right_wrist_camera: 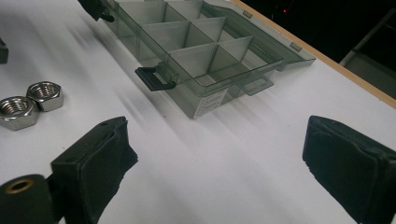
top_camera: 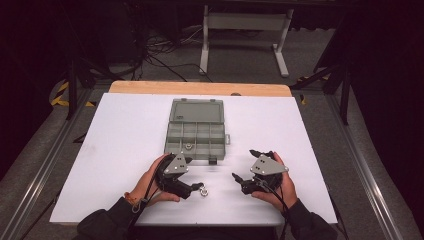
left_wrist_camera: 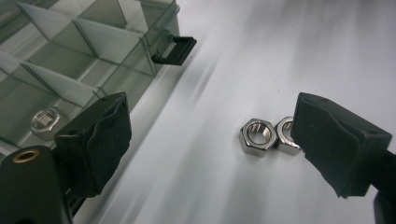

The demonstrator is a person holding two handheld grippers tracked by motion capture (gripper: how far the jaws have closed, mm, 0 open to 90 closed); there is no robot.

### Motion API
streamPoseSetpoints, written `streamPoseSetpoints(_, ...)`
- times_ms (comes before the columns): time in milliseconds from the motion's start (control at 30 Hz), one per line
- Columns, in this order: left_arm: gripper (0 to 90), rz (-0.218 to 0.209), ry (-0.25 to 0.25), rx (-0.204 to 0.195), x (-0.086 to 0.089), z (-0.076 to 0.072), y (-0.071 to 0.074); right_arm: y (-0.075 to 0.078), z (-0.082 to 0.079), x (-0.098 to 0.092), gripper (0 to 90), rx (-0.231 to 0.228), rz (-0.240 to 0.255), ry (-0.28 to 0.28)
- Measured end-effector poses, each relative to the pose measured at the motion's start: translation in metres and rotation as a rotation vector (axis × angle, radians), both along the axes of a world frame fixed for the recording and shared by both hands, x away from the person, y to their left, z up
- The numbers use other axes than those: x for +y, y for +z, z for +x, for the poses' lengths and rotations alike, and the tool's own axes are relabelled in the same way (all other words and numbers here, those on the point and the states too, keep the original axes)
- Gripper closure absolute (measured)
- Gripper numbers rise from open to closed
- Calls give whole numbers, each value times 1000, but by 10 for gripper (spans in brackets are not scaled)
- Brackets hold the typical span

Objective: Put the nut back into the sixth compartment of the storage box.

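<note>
A clear grey compartment box [top_camera: 196, 131] lies open at the middle of the white table, its lid folded back. One steel nut [left_wrist_camera: 44, 122] rests in a near compartment. Two more steel nuts [left_wrist_camera: 257, 136] lie side by side on the table just in front of the box [right_wrist_camera: 201, 56]. My left gripper [left_wrist_camera: 212, 112] is open, and the pair sits between its jaws near the right jaw, which partly covers the second nut [left_wrist_camera: 286, 135]. My right gripper [right_wrist_camera: 217, 135] is open over bare table, with both nuts [right_wrist_camera: 45, 95] off to its left. In the high view the left gripper [top_camera: 197, 187] and right gripper [top_camera: 239, 180] face each other.
A black latch [right_wrist_camera: 154, 78] sticks out from the box's near wall. The white tabletop [top_camera: 120, 150] has a wooden strip [top_camera: 200, 88] along its far edge. Cables and a white stand [top_camera: 245, 30] are on the floor beyond.
</note>
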State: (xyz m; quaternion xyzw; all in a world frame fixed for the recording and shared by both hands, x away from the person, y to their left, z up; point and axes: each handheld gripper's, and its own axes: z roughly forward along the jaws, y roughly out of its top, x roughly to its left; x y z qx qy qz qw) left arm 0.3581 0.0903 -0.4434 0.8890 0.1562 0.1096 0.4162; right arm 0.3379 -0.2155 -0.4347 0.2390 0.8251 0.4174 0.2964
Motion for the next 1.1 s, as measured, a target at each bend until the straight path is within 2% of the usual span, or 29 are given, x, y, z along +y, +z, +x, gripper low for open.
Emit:
streamPoseSetpoints(67, 136, 2, -3, 15, -1, 0, -3, 0, 0, 0, 81, 1, 0, 0)
streamPoseSetpoints(233, 140, 44, -3, 15, -4, 1, -10, 0, 0, 0, 81, 1, 0, 2)
streamPoseSetpoints(400, 144, 54, 7, 23, -4, 4, -14, 0, 0, 0, 81, 3, -1, 3)
streamPoseSetpoints(667, 143, 73, -12, 33, -9, 4, -18, 0, 0, 0, 81, 4, -2, 5)
streamPoseSetpoints(967, 156, 74, -3, 20, -12, 8, -20, -1, 0, 1, 81, 4, -5, 9)
streamPoseSetpoints(1100, 209, 64, -14, 26, -15, 9, -20, -1, 1, 1, 81, 8, -7, 10)
